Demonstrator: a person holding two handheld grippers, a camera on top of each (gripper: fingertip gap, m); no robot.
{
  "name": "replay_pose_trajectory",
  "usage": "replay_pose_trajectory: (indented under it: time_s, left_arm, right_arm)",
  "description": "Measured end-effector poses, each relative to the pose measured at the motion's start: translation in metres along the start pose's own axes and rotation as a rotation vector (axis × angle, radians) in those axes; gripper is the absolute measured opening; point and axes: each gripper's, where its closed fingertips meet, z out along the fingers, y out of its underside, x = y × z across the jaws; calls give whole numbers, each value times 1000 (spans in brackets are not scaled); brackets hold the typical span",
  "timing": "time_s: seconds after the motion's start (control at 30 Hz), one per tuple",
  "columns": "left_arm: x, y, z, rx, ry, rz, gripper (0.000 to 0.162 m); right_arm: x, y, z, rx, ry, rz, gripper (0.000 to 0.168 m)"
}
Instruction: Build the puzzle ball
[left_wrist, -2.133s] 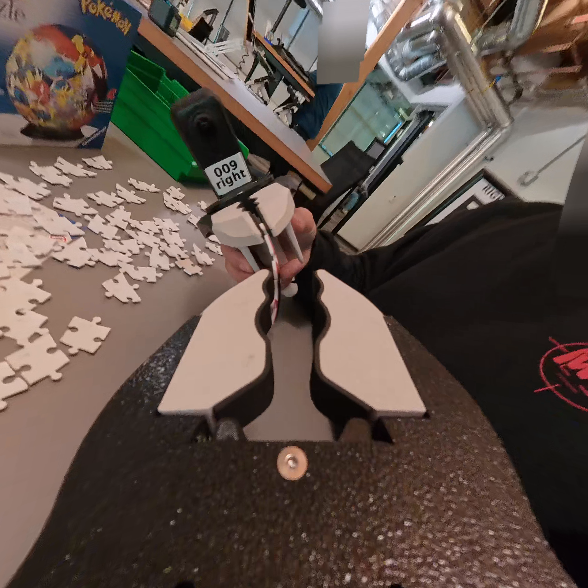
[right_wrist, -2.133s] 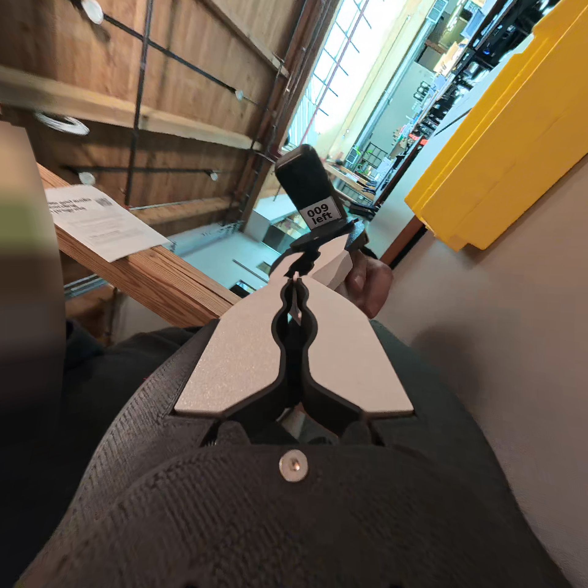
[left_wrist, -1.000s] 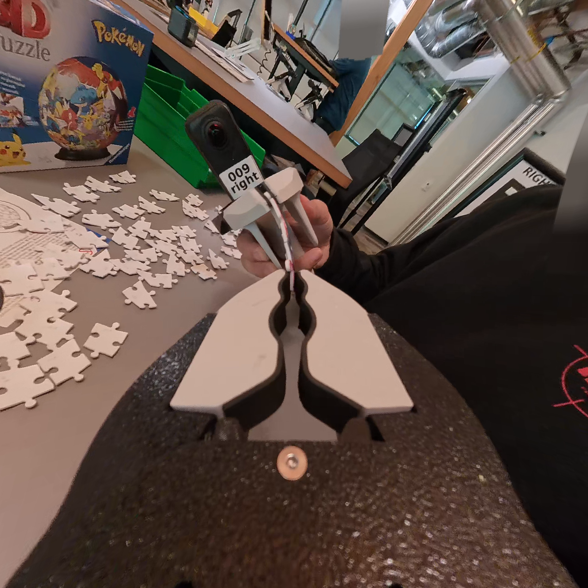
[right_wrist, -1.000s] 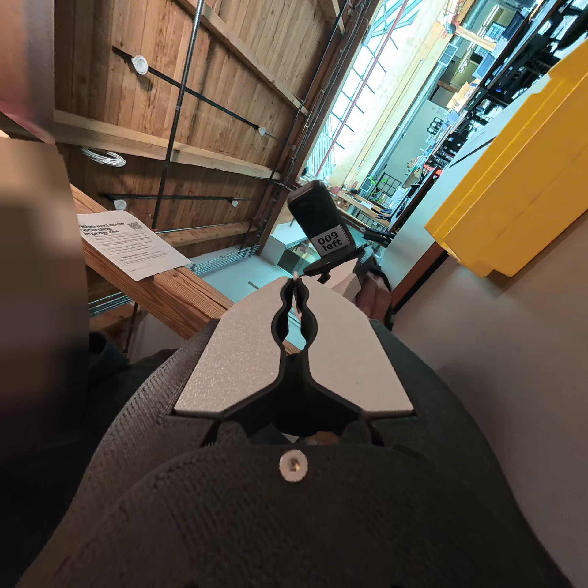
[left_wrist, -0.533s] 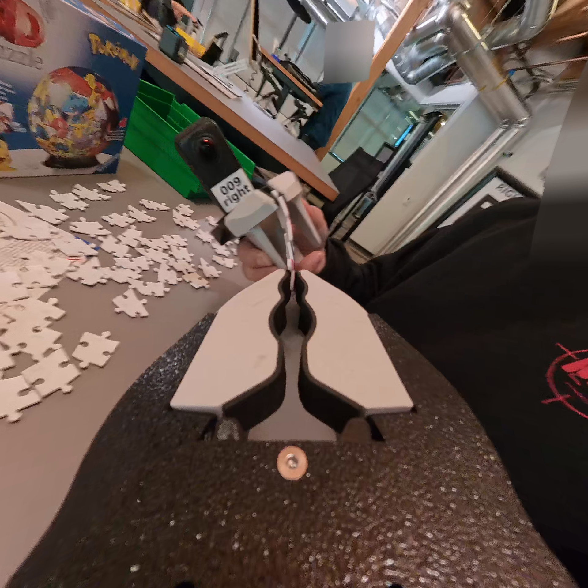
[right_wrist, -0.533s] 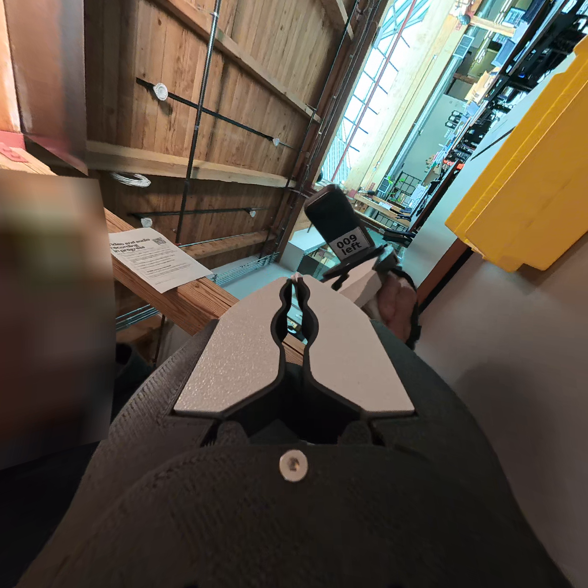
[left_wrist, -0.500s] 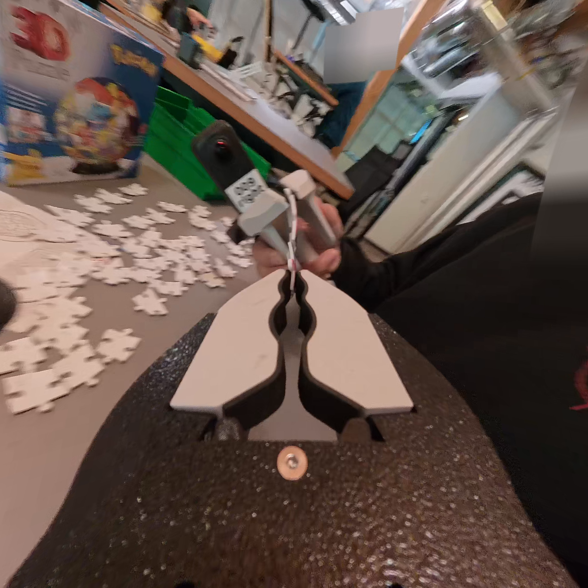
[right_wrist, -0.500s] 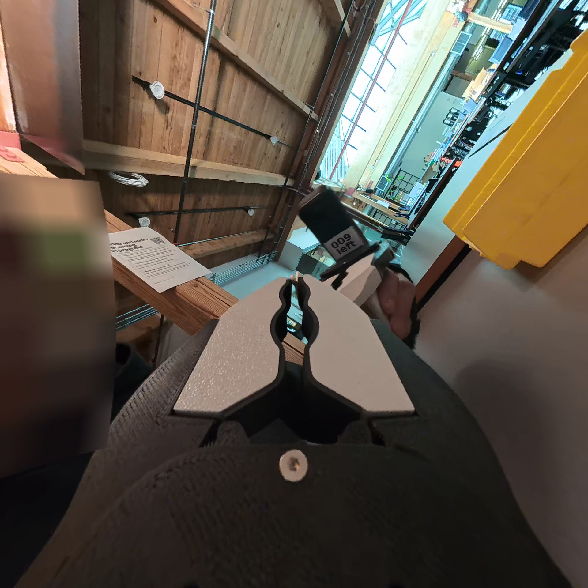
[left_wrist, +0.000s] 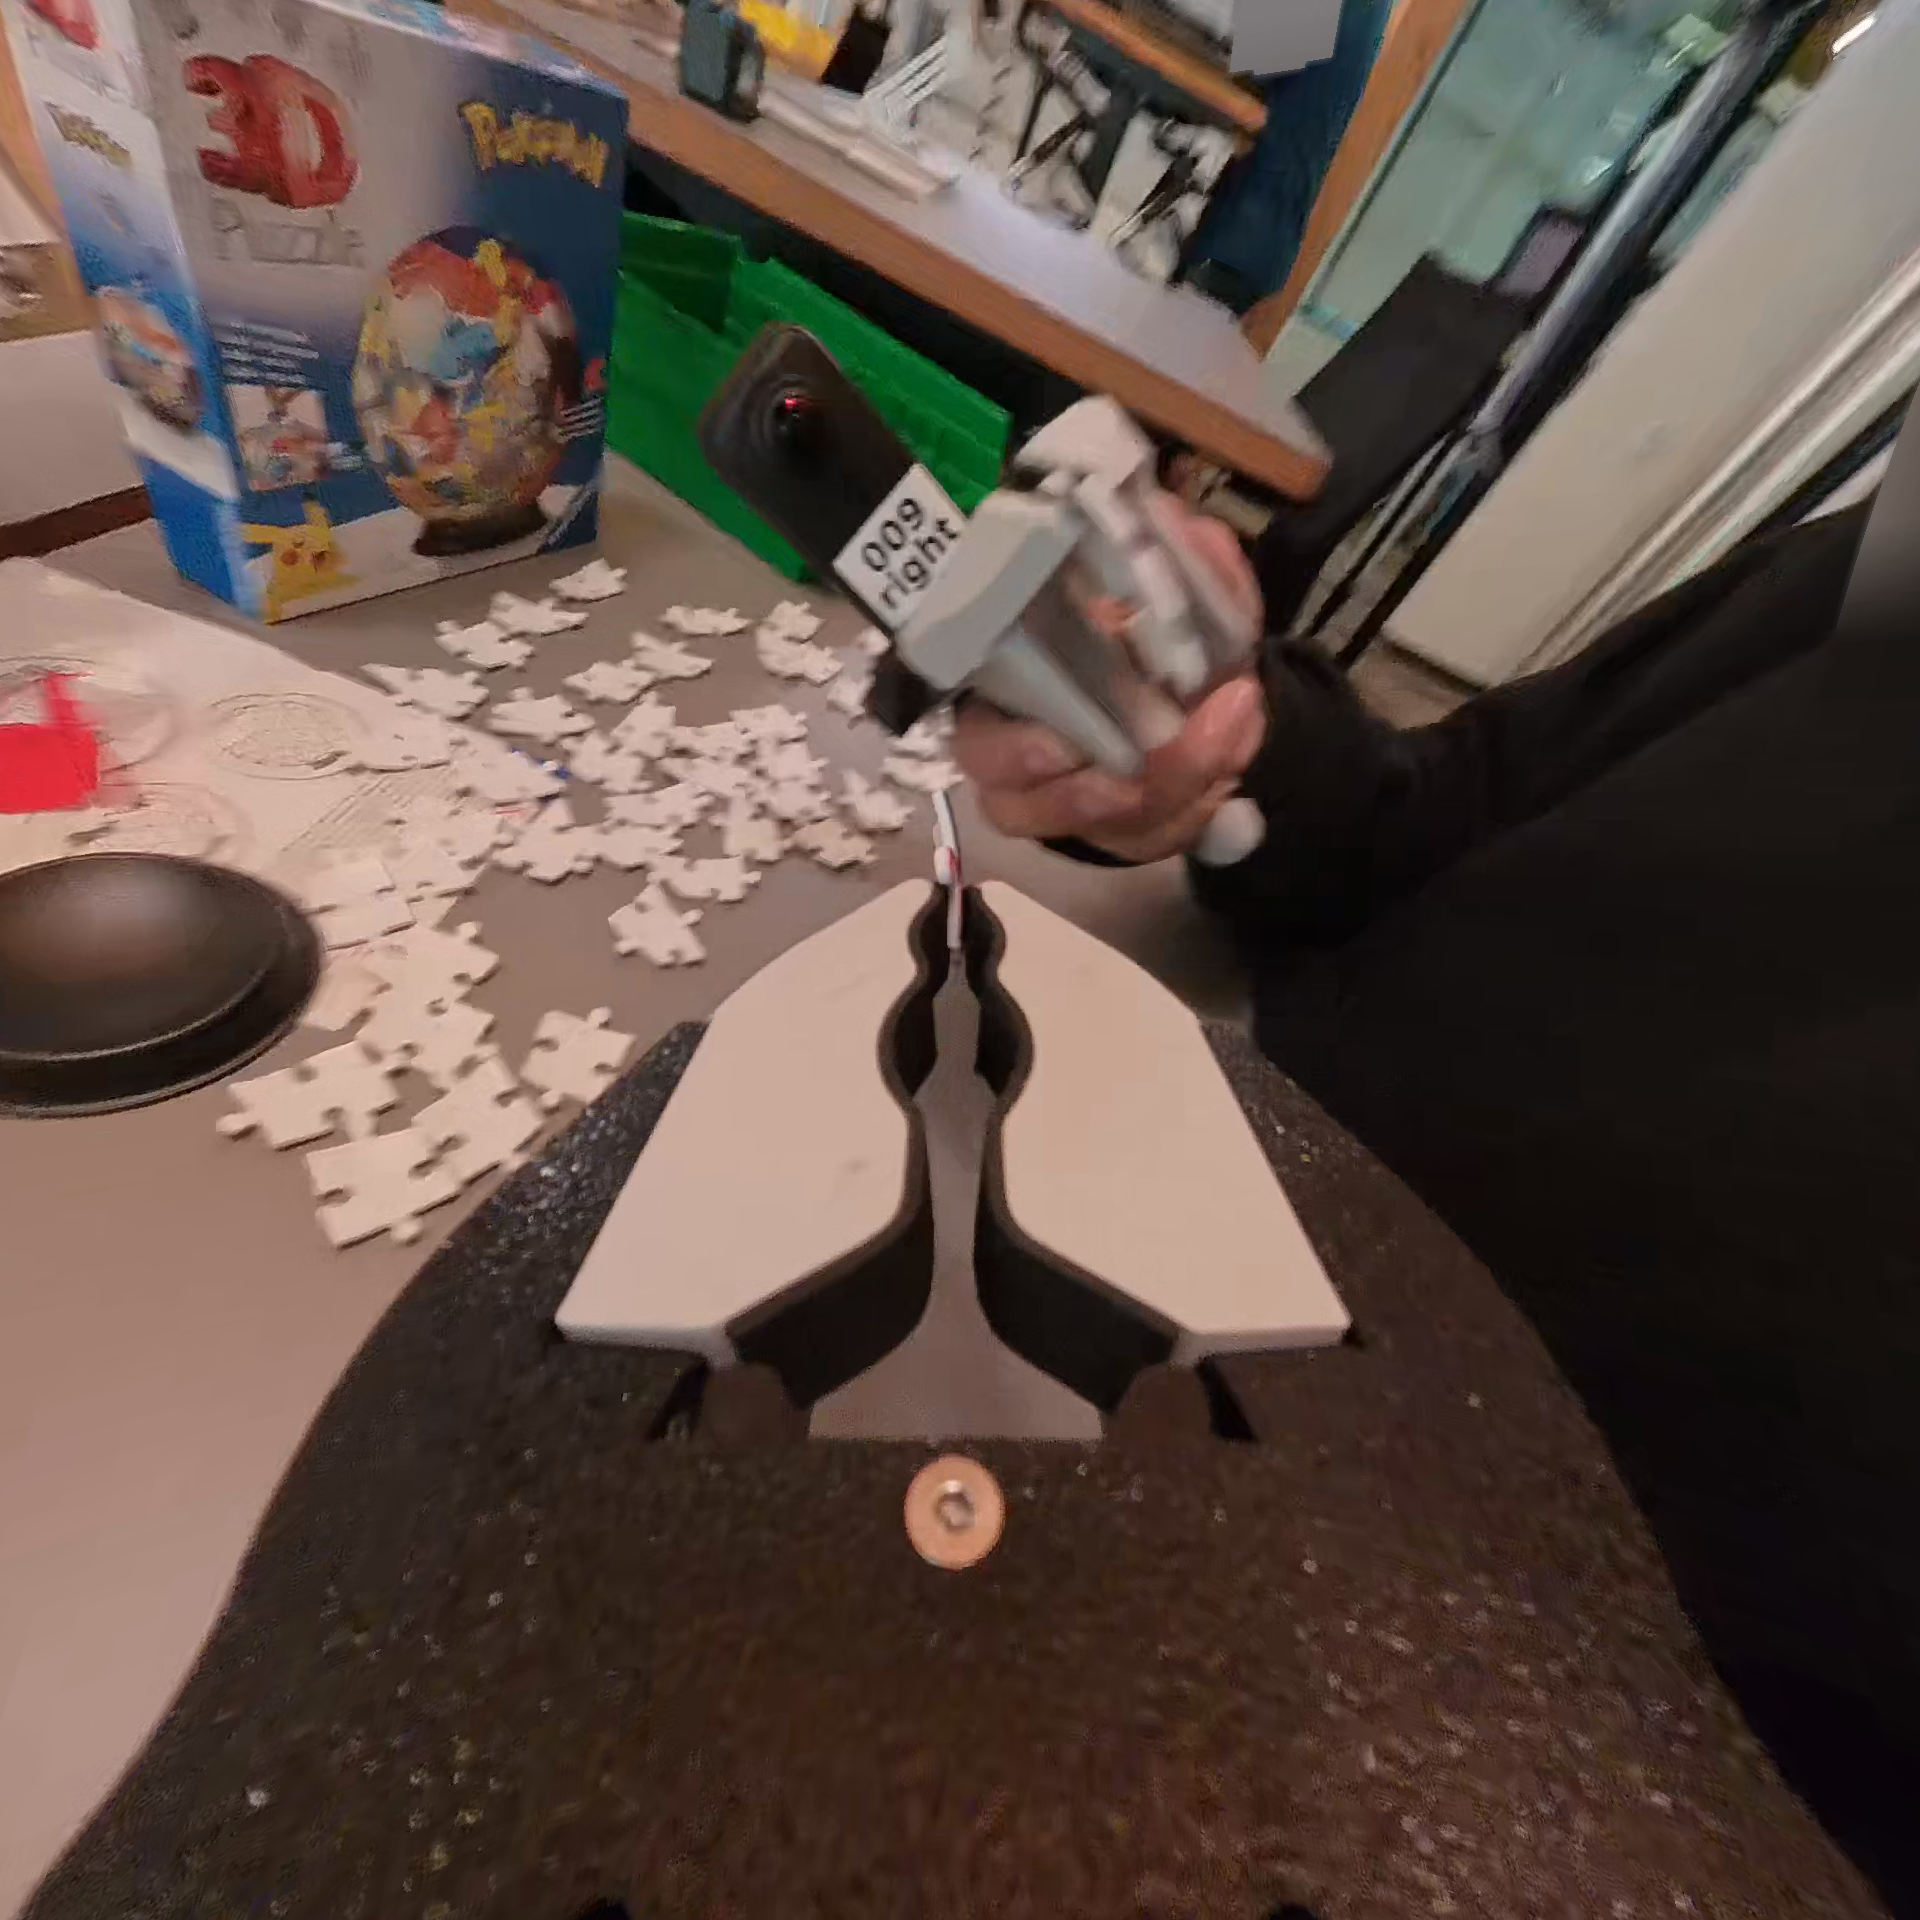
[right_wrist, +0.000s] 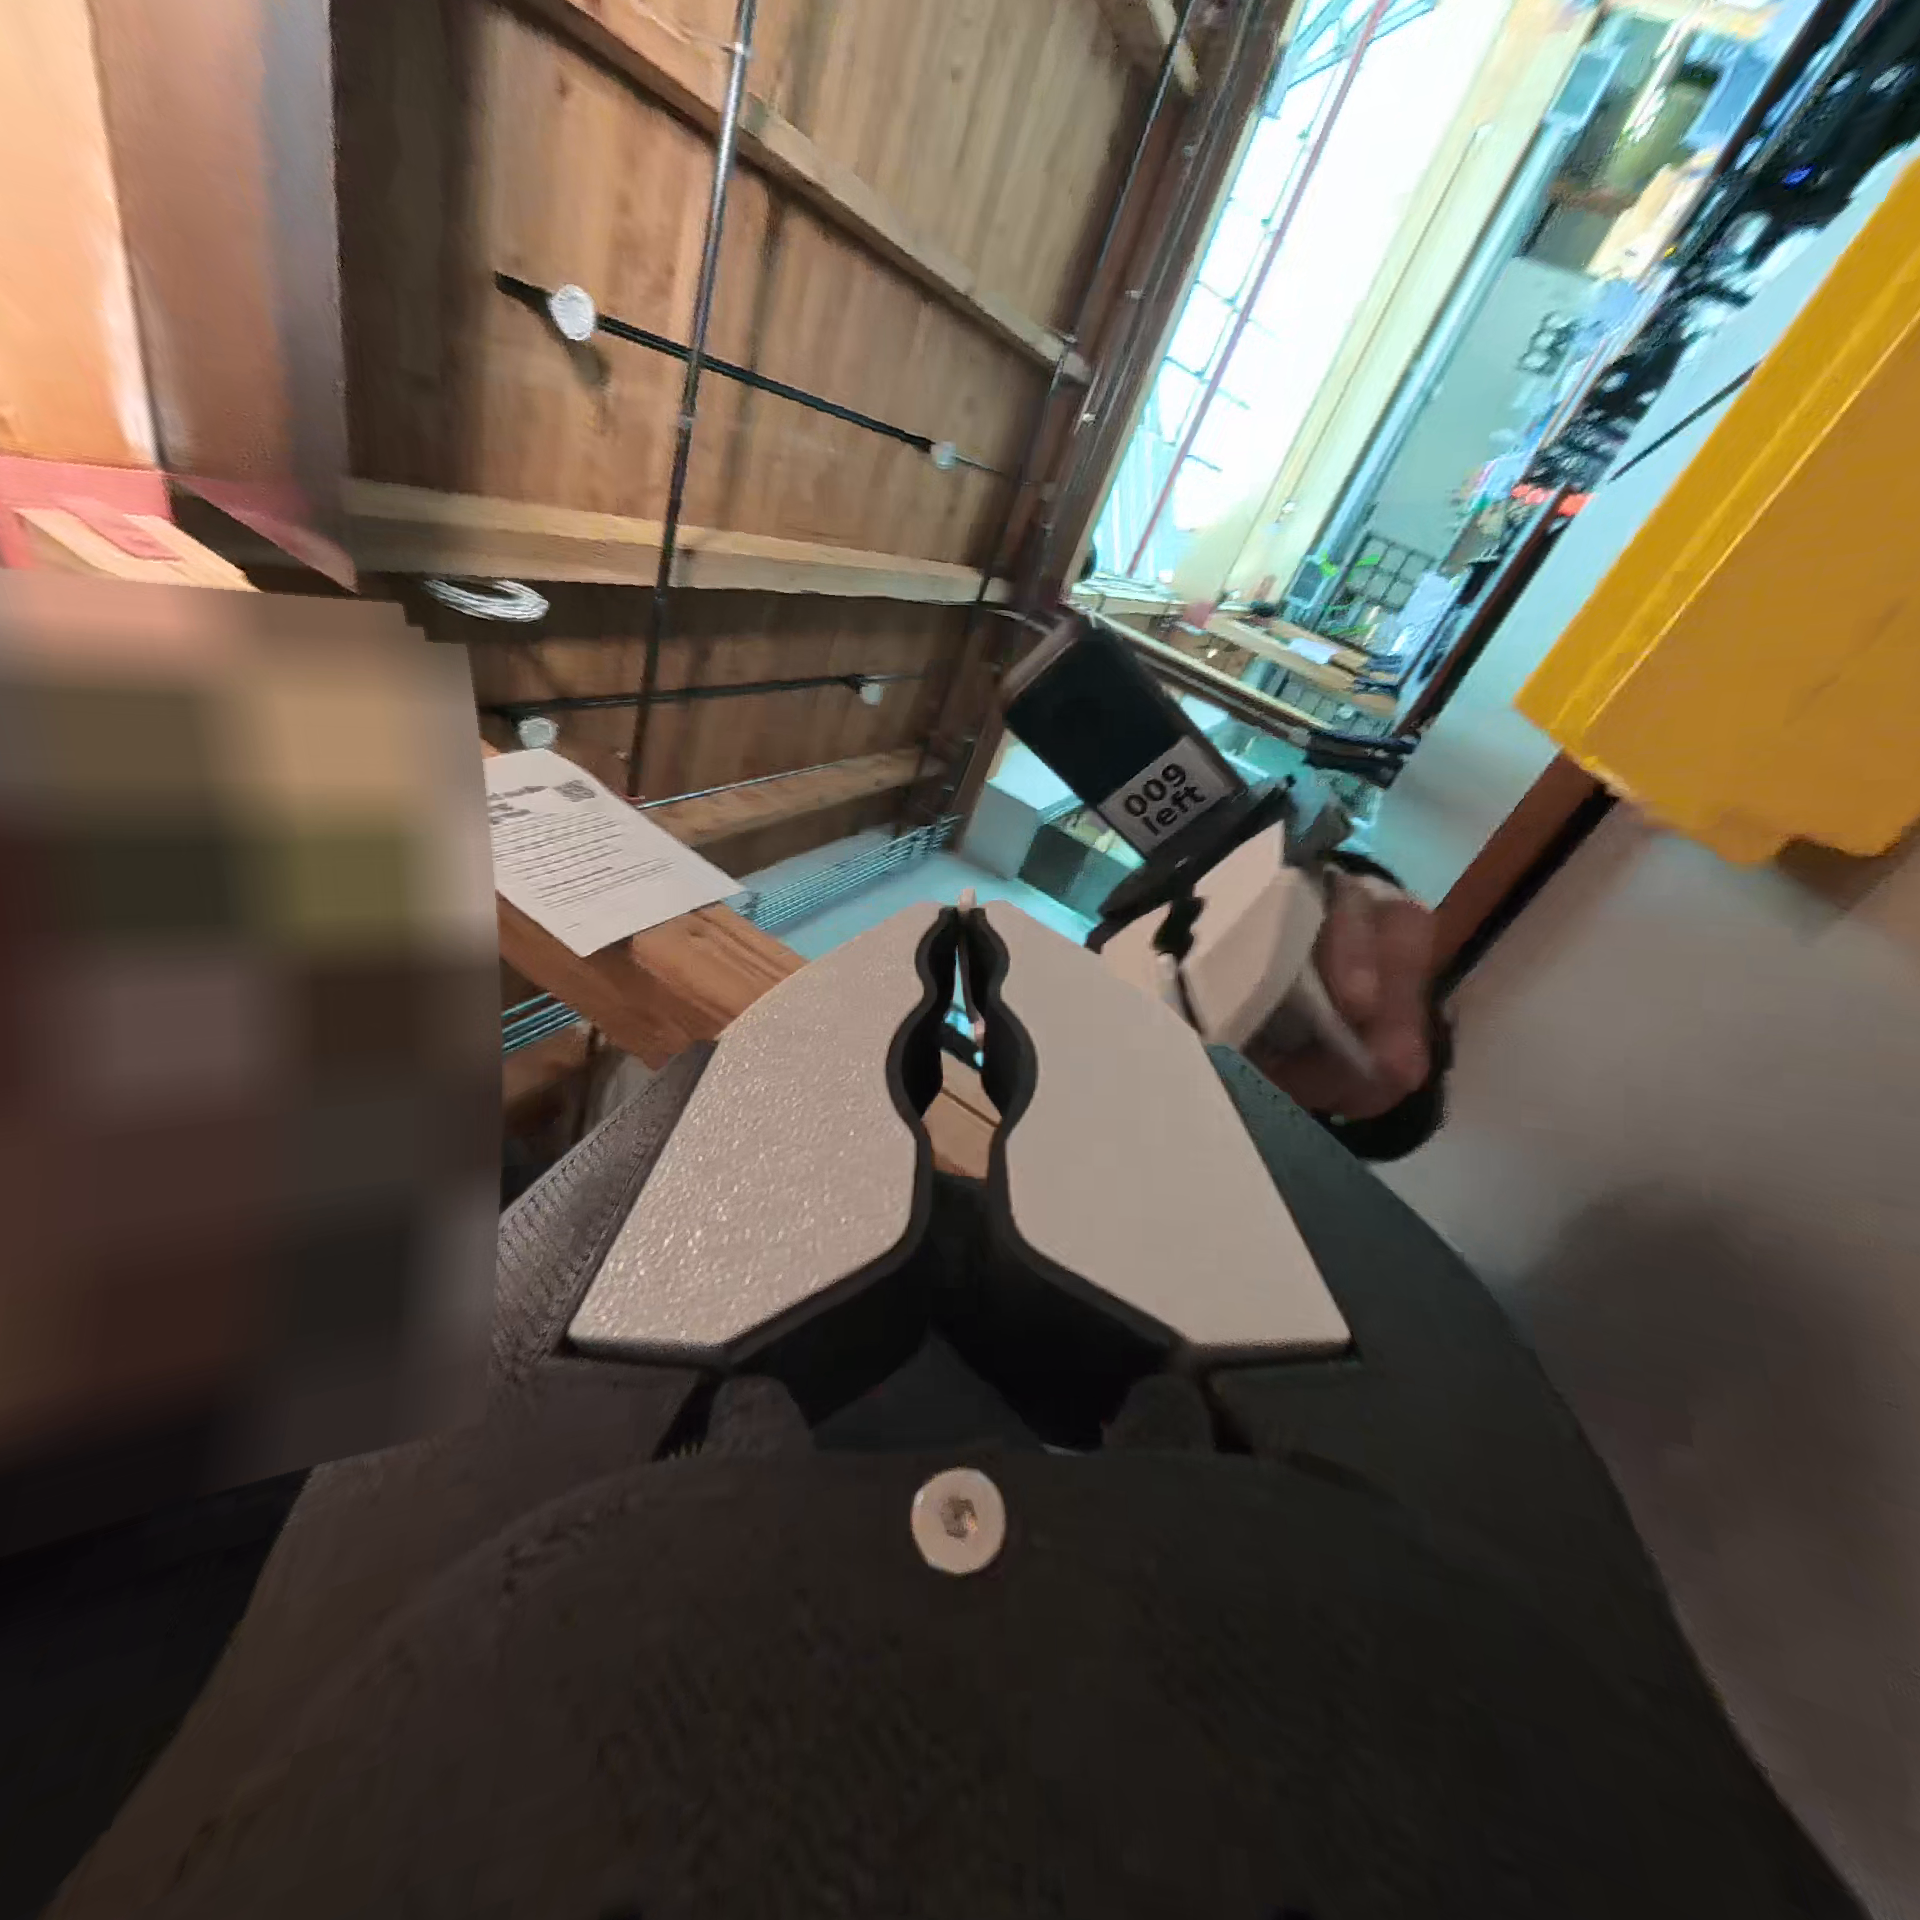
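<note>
Here, a thin puzzle piece (left_wrist: 948, 878), seen edge-on, is pinched at the tips of the closed left claw (left_wrist: 954, 891), held above the grey surface (left_wrist: 156, 1299). In the right wrist view, another thin piece (right_wrist: 968, 935) is gripped edge-on by the closed right claw (right_wrist: 964, 914), which is tilted up toward a wooden wall (right_wrist: 644, 343). Loose white pieces (left_wrist: 644, 748) are scattered on the surface near a puzzle box (left_wrist: 353, 312), a dark round stand (left_wrist: 135, 966) and a green crate (left_wrist: 769, 353).
</note>
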Motion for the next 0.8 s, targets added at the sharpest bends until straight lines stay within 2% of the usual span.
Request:
replay_pose_trajectory:
  time_s: [0.03,0.17,0.23,0.33,0.43,0.7,0.8]
  left_arm:
    - [5,-4,0,32,35,-34,1]
    - [3,-7,-1,99,49,-125,1]
    - [4,-14,0,198,90,-204,1]
    - [5,-16,4,302,158,-320,1]
    - [-1,-11,10,353,154,-386,2]
    - [-15,-24,10,612,121,-475,1]
    - [-16,-26,12,638,122,-483,1]
  right_arm:
    - [-1,-5,-2,19,1,0,2]
    - [10,-24,-15,104,112,-100,2]
    - [10,-33,-20,171,113,-110,2]
    - [17,-37,-24,205,154,-152,2]
    - [22,-37,-23,204,176,-169,2]
    - [27,-46,-28,314,161,-197,2]
    - [30,-44,-27,306,165,-192,2]
